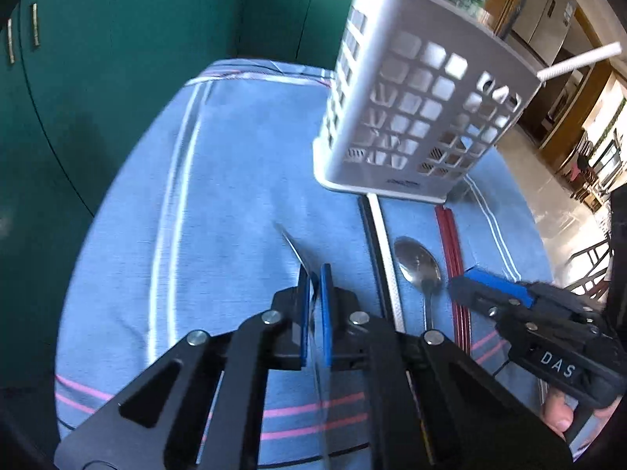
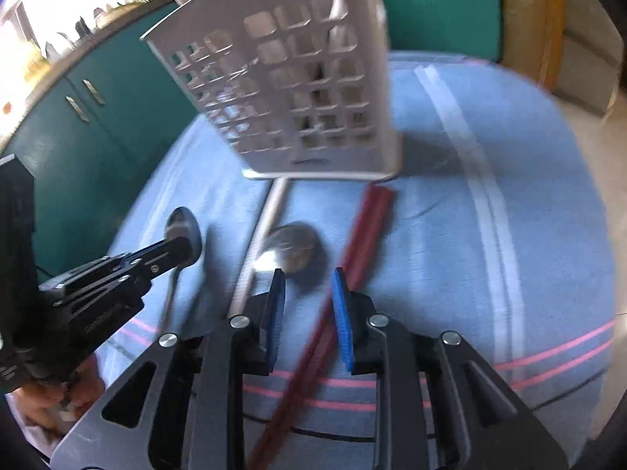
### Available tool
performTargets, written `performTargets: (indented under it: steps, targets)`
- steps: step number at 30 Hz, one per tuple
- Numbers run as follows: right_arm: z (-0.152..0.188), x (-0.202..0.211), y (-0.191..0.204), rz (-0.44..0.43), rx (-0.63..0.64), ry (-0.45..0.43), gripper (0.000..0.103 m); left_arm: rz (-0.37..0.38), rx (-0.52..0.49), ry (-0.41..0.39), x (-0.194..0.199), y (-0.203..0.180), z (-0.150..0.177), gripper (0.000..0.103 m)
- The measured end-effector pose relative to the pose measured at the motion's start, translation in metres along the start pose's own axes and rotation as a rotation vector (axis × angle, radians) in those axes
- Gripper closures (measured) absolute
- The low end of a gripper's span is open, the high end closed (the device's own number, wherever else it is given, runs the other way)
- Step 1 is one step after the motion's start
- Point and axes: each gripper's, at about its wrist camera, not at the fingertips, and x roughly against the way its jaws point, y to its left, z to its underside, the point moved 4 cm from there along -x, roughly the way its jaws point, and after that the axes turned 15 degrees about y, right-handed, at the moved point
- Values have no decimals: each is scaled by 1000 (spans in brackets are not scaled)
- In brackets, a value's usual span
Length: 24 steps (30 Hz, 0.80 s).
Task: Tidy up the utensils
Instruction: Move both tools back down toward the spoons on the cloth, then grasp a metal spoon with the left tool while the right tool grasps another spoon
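Covered by a blue cloth [image 1: 235, 180] with white and pink stripes: the surface. Backed by green cabinet doors [image 1: 117, 39] beyond the cloth's far edge.

Ahead of both pairs of fingers, upright on the cloth: a white plastic lattice utensil holder [image 1: 411, 117], with a white stick [image 1: 580, 60] projecting past its rim.

Between the two pairs of fingers, running toward the holder's base: a black chopstick and a white chopstick [image 1: 386, 266] lying side by side.

Left gripper [image 1: 314, 293]: blue-padded fingers clenched on a thin metal spoon [image 2: 182, 227], seen edge-on in the left wrist view; bowl protruding just ahead of the fingertips, handle trailing back under the gripper toward the cloth.

Right gripper [image 2: 305, 286]: fingers [image 2: 276, 297] released, apart, gripping nothing. Just ahead of the left fingertip of this pair: a second shiny metal spoon [image 2: 292, 248], bowl up, flat on the cloth. Passing through the gap between these fingers without visible pad contact: a pair of dark red chopsticks [image 2: 364, 231], lying diagonally, far ends near the holder's base.

Partly visible behind each gripper: a hand on its grip.
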Motion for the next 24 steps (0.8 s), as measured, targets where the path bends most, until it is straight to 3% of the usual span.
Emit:
performTargets:
  steps: [2, 6, 9, 13, 16, 18, 20, 22, 24]
  targets:
    - [-3, -9, 1, -66, -18, 31, 78, -9, -2, -3, 3, 4, 1, 97]
    - [-11, -20, 3, -111, -42, 30, 78, 2, -2, -1, 3, 8, 0, 97]
    - [-13, -21, 5, -143, -56, 16, 95, 8, -6, 0, 1, 6, 1, 96]
    - [-10, -14, 11, -57, -20, -14, 100, 19, -7, 0, -1, 2, -1, 86]
    - [-2, -3, 15, 154, 15, -21, 99, 25, -20, 4, -2, -4, -2, 81]
    - [1, 0, 22, 218, 63, -20, 99, 38, -37, 9, -4, -13, -4, 74]
    - [4, 0, 32, 189, 109, -16, 98, 51, -50, 16, -7, -20, -5, 73]
    - [6, 0, 36, 139, 120, -14, 86, 59, -59, 17, -8, -24, -4, 73]
    - [5, 8, 28, 129, 99, -26, 84, 58, -58, 8, -4, -22, -3, 71]
